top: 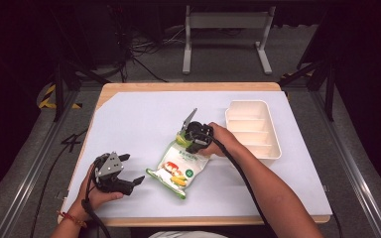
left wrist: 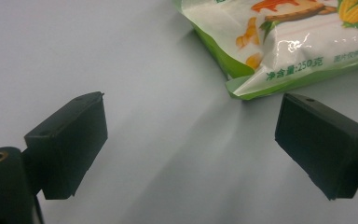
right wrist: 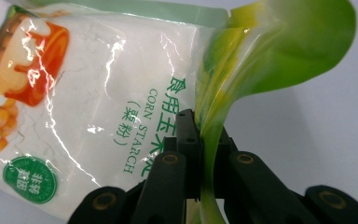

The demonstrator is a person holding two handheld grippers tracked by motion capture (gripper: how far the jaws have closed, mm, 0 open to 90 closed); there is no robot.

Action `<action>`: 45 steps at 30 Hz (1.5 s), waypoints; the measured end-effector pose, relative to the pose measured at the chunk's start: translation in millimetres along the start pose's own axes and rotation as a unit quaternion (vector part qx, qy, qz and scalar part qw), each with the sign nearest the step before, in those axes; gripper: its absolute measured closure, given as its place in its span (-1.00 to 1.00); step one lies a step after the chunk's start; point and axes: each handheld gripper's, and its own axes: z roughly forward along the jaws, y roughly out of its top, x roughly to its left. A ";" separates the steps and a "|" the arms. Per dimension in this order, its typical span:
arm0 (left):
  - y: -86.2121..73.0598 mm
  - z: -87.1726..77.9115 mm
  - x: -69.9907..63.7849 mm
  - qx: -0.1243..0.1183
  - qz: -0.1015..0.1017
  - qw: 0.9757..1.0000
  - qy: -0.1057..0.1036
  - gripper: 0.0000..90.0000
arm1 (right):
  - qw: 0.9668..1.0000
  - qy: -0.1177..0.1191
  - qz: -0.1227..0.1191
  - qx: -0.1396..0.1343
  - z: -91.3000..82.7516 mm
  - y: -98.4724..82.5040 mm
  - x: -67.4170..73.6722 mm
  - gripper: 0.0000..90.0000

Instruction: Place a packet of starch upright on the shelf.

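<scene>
A white and green corn starch bag [top: 177,168] lies on the white table cover [top: 144,119] near the middle front. My right gripper [top: 184,141] is shut on the bag's far green top edge, which is pinched and folded between the two black jaws of my right gripper [right wrist: 204,135]; the corn starch bag [right wrist: 98,102] spreads out to the left of them. My left gripper [top: 131,171] rests open on the table left of the bag, held in a hand. Its two black pads [left wrist: 70,140] stand wide apart with bare table between them, and a bottom corner of the bag [left wrist: 261,51] lies just beyond.
A cream divided tray [top: 253,128] with several compartments stands at the right, close behind the right hand. The table's wooden front edge [top: 198,220] runs below both forearms. A metal stand [top: 226,29] and cables lie on the floor beyond the table.
</scene>
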 end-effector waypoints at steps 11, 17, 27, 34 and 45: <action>0.1 -2.6 1.0 -0.008 -0.003 1.000 0.011 -0.78 | 0.994 -0.028 -0.040 -0.094 -48.7 -3.6 20.9 0.97; 0.7 -3.8 1.7 -0.012 -0.009 1.000 0.015 -0.78 | 0.987 -0.050 -0.065 -0.141 -78.4 -2.2 35.8 0.97; 0.8 -4.2 1.3 -0.014 -0.008 1.000 0.018 -0.78 | 0.979 -0.097 -0.073 -0.165 -117.0 -5.0 31.2 0.98; 0.6 -4.0 1.7 -0.013 -0.009 1.000 0.017 -0.78 | 0.973 -0.132 -0.068 -0.177 -144.3 -17.0 20.1 0.98; 0.5 -3.1 2.4 -0.011 -0.009 1.000 0.017 -0.78 | 0.962 -0.179 -0.044 -0.203 -191.0 -53.1 2.3 0.98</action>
